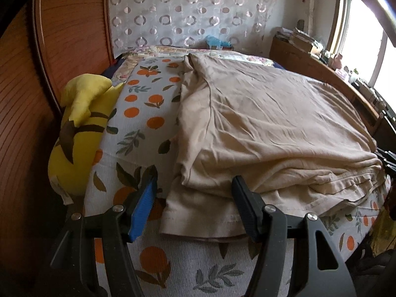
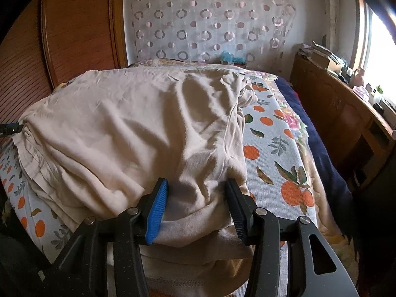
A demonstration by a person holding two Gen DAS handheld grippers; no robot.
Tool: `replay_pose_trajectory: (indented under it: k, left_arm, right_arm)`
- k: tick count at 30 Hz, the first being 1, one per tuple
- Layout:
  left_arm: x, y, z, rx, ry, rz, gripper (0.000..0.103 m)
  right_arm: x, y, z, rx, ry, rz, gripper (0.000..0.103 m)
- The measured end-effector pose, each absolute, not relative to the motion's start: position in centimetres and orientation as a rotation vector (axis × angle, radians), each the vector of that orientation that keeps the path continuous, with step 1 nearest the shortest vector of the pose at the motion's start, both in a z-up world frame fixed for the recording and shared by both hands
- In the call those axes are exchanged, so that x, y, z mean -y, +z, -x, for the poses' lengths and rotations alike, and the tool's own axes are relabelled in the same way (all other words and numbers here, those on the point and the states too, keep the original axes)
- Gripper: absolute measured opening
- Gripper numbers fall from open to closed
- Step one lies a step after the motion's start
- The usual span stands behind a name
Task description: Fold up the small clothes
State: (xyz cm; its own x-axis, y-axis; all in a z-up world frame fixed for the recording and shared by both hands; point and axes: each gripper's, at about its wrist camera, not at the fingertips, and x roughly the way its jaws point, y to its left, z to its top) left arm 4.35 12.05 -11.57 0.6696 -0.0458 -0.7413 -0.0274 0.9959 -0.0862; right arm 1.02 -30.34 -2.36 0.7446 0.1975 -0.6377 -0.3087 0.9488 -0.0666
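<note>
A bed is covered by a sheet printed with oranges and leaves [image 1: 148,113]. At its left edge lies a yellow plush toy with brown stripes [image 1: 79,128], pressed against a reddish wooden panel [image 1: 71,34]. Behind the bed hangs a sheer curtain patterned with pale rings [image 2: 210,24]. A floral quilt [image 2: 292,121] and a dark blue blanket [image 2: 319,148] lie along the right side. A wooden cabinet [image 2: 329,104], cluttered on top, stands below a bright window [image 2: 378,47].
</note>
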Motion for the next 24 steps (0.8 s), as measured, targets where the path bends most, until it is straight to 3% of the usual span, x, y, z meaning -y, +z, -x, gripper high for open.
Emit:
replay_pose_trajectory:
  k: [7,11,20,21,23,24]
  left_arm:
    - [-12.6,-11.3,-4.2,-0.825,-0.070,0.187,0.063]
    - [-12.6,-11.3,-4.4,-0.826,-0.074,0.195,0.053]
    - [-13.3,-11.5,-5.1,-0.819,-0.085,0.265,0.050]
    - [-13.3,-11.5,-5.1,-0.818,-0.083,0.259,0.035]
    - [-13.4,-11.6,-5.3,-0.824,-0.054,0.228,0.020]
    - [-13.4,-11.6,-5.3,-0.826,-0.053,0.222,0.008]
  right_arm:
    - [30.6,-2.5,-1.0,-0.664,0.277,0.162,0.052]
    - [30.8,-2.5,-0.9,-0.658,0.278,0.157,0.053]
    - [31.0,-2.6,-0.8,-0.647,0.280,0.156,0.053]
    - [31.1,-2.6,-0.8,-0.647,0.281,0.155,0.053]
    - [31.1,-2.6,-0.7,-0.647,0.281,0.155,0.053]
    - [31.1,-2.6,-0.7,-0.647,0.281,0.157,0.054]
